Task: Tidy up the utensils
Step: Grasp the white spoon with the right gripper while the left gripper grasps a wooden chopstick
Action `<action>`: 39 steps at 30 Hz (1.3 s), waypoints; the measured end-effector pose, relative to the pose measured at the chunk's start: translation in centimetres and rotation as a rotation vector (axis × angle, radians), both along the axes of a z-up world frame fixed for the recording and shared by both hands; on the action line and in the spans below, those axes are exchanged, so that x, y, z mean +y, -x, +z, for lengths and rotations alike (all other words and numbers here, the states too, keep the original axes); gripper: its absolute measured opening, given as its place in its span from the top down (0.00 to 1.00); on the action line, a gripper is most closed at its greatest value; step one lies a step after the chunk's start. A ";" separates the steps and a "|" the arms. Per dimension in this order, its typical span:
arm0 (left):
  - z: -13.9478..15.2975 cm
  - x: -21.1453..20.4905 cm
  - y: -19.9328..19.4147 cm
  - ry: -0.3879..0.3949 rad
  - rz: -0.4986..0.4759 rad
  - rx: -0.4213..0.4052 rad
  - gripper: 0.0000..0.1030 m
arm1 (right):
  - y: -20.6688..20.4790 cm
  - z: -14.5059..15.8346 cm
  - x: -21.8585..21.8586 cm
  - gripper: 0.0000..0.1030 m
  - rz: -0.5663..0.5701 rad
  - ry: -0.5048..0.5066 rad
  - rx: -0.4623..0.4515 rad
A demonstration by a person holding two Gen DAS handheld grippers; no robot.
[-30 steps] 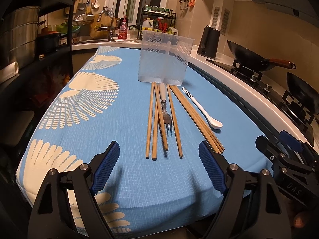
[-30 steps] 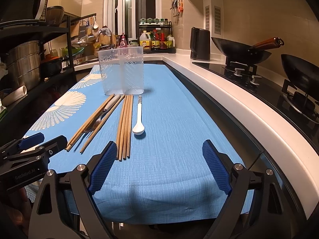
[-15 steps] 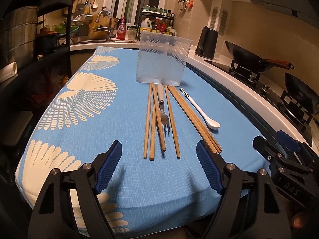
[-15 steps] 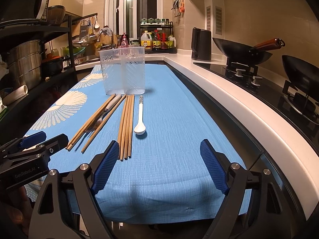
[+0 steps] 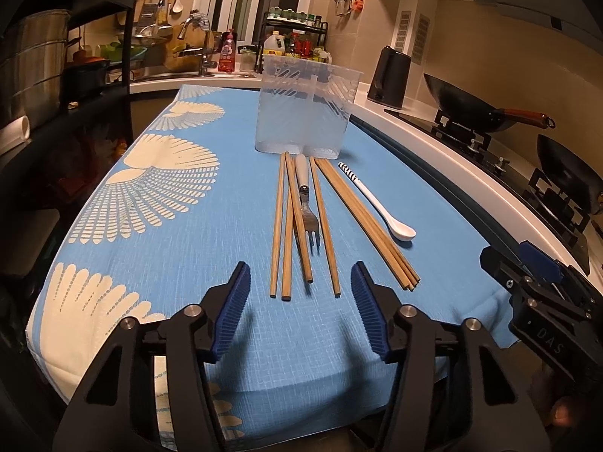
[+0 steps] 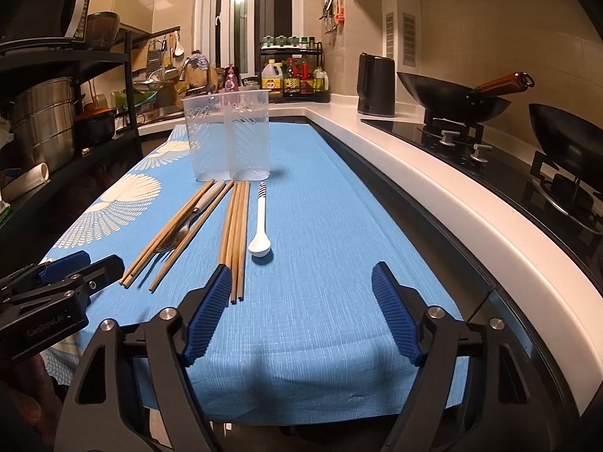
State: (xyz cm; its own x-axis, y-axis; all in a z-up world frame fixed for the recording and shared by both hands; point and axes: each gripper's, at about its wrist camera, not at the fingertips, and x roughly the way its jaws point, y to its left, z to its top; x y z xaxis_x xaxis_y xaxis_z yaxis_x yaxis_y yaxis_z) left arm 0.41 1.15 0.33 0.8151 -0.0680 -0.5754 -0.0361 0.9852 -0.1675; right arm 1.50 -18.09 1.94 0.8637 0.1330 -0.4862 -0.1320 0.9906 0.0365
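Observation:
A clear plastic utensil holder [image 5: 307,111] [image 6: 230,135] stands upright on the blue cloth. In front of it lie several wooden chopsticks [image 5: 286,226] [image 6: 235,233], a metal fork [image 5: 307,211] [image 6: 188,226] among them, and a white spoon [image 5: 377,203] [image 6: 260,222] with a striped handle. My left gripper [image 5: 300,312] hovers just short of the chopstick tips, its jaws closing with nothing between them. My right gripper [image 6: 301,314] hangs near the cloth's front edge, right of the chopstick bundle, jaws closing on nothing.
A white counter edge [image 6: 433,173] runs along the right, with a black kettle [image 6: 377,84] and woks [image 6: 452,98] on a stove beyond. Black shelving with steel pots [image 6: 45,120] stands at the left. A sink and bottles sit at the back.
Both grippers' jaws have narrowed, the left one more. Neither hand has shifted and the utensils lie as before.

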 end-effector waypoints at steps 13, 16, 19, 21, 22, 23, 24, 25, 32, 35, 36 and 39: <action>-1.5 3.0 -1.8 0.101 0.071 0.057 0.84 | -8.3 -1.7 -0.6 0.54 0.034 -0.319 0.231; -1.7 3.4 -2.5 0.127 0.066 0.053 0.84 | -10.6 -2.3 -0.1 0.54 0.029 -0.372 0.281; -2.1 3.5 -3.2 0.155 0.063 0.060 0.84 | -12.2 -3.2 0.8 0.61 0.003 -0.368 0.336; -2.2 3.4 -3.6 0.162 0.058 0.066 0.84 | -12.8 -3.6 0.9 0.68 -0.011 -0.375 0.358; -2.4 3.3 -4.0 0.161 0.054 0.072 0.84 | -12.9 -3.8 1.1 0.75 -0.015 -0.373 0.371; -2.5 3.2 -4.1 0.163 0.049 0.079 0.84 | -12.8 -3.9 1.4 0.77 -0.017 -0.363 0.365; -2.7 3.1 -4.3 0.163 0.045 0.089 0.85 | -12.7 -3.9 1.8 0.77 -0.009 -0.350 0.361; -2.9 3.0 -4.4 0.154 0.045 0.097 0.86 | -12.6 -3.9 2.1 0.77 0.000 -0.340 0.358; -3.0 1.6 -4.6 0.025 0.043 0.110 0.89 | -12.1 -3.7 2.9 0.77 0.023 -0.263 0.327; -2.9 0.9 -4.5 -0.039 0.039 0.108 0.89 | -11.7 -3.6 3.5 0.78 0.041 -0.217 0.313; -2.8 0.9 -4.5 -0.047 0.038 0.107 0.90 | -11.6 -3.6 3.6 0.80 0.046 -0.200 0.307; -2.8 1.1 -4.5 -0.053 0.041 0.107 0.95 | -11.4 -3.7 3.6 0.86 0.056 -0.184 0.300</action>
State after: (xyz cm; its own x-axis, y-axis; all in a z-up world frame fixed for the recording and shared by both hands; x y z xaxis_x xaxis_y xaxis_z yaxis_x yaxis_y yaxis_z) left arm 4.88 2.21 -2.43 0.7500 -0.0033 -0.6614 -0.0910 0.9900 -0.1081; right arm 12.88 -14.46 -1.72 0.6749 0.2853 -0.6805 -0.1428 0.9553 0.2589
